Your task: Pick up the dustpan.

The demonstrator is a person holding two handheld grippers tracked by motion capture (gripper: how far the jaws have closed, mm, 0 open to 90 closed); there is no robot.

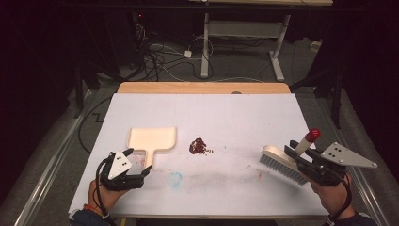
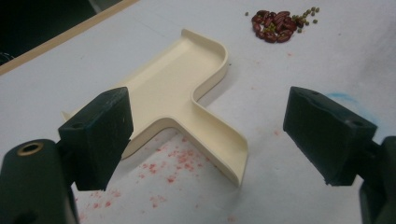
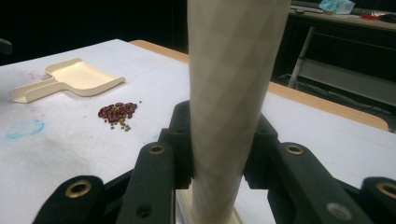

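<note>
My right gripper (image 1: 308, 165) is clamped on the brush (image 1: 287, 160) at 3 o'clock, my left gripper (image 1: 141, 175) gapes empty just short of the dustpan (image 1: 153, 140) handle, and the beans (image 1: 199, 146) sit unswept mid-table, so I judge sweeping hasn't begun.

Worktop (image 1: 226, 113): white cover, tan wood far edge, pale blue smudge, red speckles. Dustpan (image 1: 153, 140): cream. Beans (image 1: 199, 146): dark red, few olive-green. Brush (image 1: 287, 161): cream handle, red tip, grey bristles. Hand-held grippers: black; plates grey.
</note>
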